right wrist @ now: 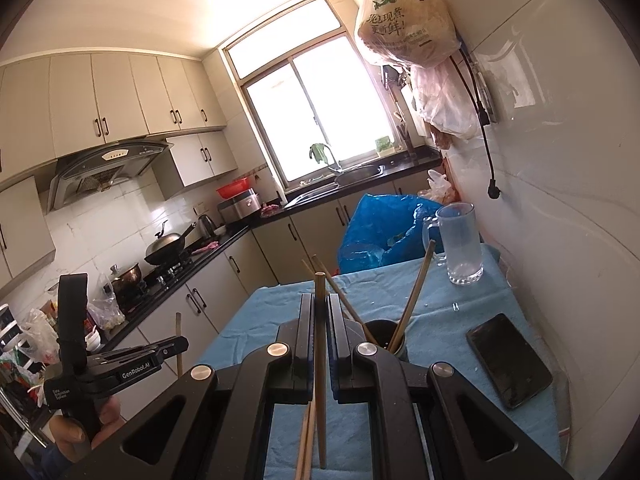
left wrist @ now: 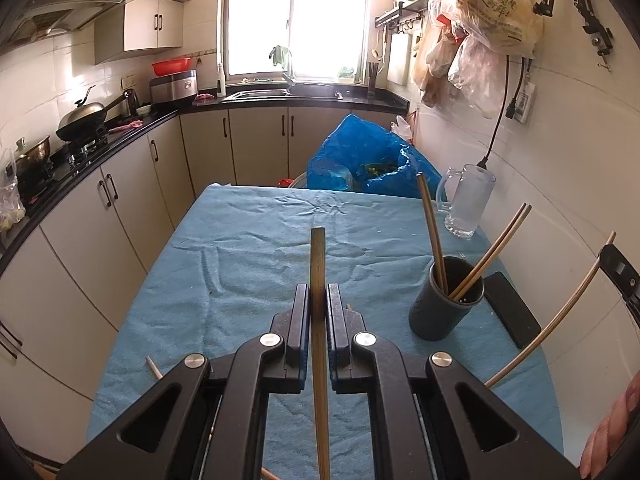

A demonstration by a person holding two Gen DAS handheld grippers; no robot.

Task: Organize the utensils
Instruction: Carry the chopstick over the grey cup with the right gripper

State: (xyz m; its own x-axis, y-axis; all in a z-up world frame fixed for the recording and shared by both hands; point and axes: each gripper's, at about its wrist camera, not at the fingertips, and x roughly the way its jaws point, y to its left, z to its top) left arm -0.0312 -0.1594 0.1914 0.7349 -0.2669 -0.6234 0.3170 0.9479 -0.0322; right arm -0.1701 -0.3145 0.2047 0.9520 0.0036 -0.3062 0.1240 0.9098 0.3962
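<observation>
We are midway through sorting chopsticks in a home kitchen. Our left gripper (left wrist: 319,300) has its fingers closed on a single chopstick (left wrist: 318,264), held above the blue towel that covers the worktop (left wrist: 240,248). Our right gripper (right wrist: 320,312) has its fingers clamped on another chopstick (right wrist: 320,292), raised near the dark holder cup (left wrist: 444,300).

By our count three chopsticks already stand in the holder cup: one leaning left (left wrist: 430,220) and a pair leaning right (left wrist: 496,248). So part of the job looks done. What remains, as we judge it, is to drop in the two we hold and then gather the strays. One pale stick end (left wrist: 154,368) lies on the towel at the left edge, and more sticks (right wrist: 306,444) show below the right gripper. Whether those lie on the towel or are also held, we cannot tell.

Around the holder cup, a black phone (left wrist: 512,308) lies just beside it toward the wall, and a glass mug (left wrist: 468,200) stands farther back near a blue plastic bag (left wrist: 360,152). The leaning chopsticks crowd the cup's mouth, so we judge that each new stick must go in through the gap between them. With both grippers heading for one cup, they could collide.
</observation>
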